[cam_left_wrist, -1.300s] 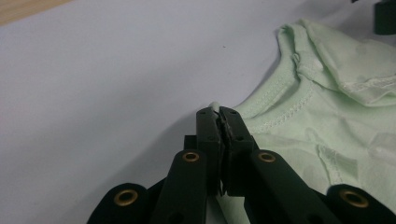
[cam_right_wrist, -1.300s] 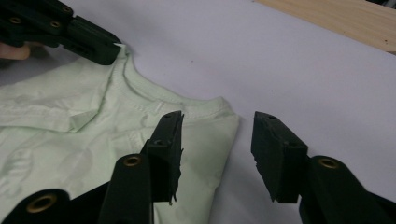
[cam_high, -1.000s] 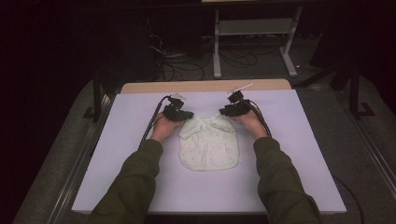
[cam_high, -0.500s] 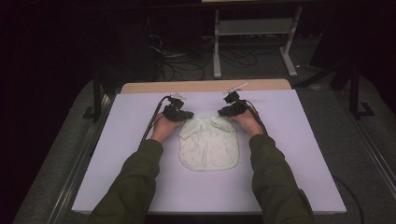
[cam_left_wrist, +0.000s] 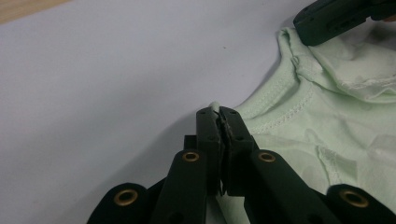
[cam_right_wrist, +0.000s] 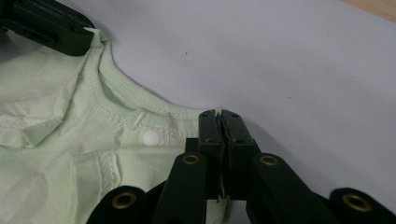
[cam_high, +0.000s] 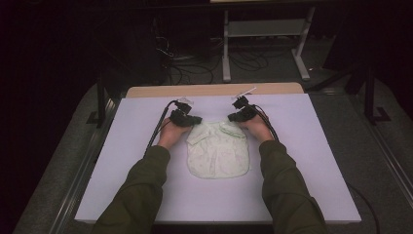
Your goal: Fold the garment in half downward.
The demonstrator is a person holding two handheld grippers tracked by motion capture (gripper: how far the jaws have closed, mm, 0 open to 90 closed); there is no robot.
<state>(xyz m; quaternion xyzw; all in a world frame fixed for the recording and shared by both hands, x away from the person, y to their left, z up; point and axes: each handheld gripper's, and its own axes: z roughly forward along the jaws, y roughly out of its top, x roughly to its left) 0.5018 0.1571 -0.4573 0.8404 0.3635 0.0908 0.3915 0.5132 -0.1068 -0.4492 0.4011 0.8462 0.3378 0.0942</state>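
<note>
A small pale green garment (cam_high: 216, 153) lies folded on the white table cover (cam_high: 302, 161). My left gripper (cam_high: 195, 120) is at its far left corner, jaws shut on the garment's edge (cam_left_wrist: 261, 100), with a sliver of fabric showing between the tips of my left gripper (cam_left_wrist: 218, 112). My right gripper (cam_high: 233, 117) is at the far right corner; its jaws have just been closing and now pinch the neckline hem (cam_right_wrist: 140, 105), as my right gripper (cam_right_wrist: 219, 113) shows up close. A white snap button (cam_right_wrist: 151, 137) sits beside it. Each gripper view shows the other gripper's black jaw at its top corner.
The table cover stretches wide on both sides of the garment and toward the near edge. A bare wooden strip (cam_high: 214, 90) runs along the table's far edge. Beyond it stand a metal frame (cam_high: 265, 36) and cables (cam_high: 195, 66) on the dark floor.
The right hand has edged slightly inward at the garment's far right corner. The left hand and the garment have stayed where they were.
</note>
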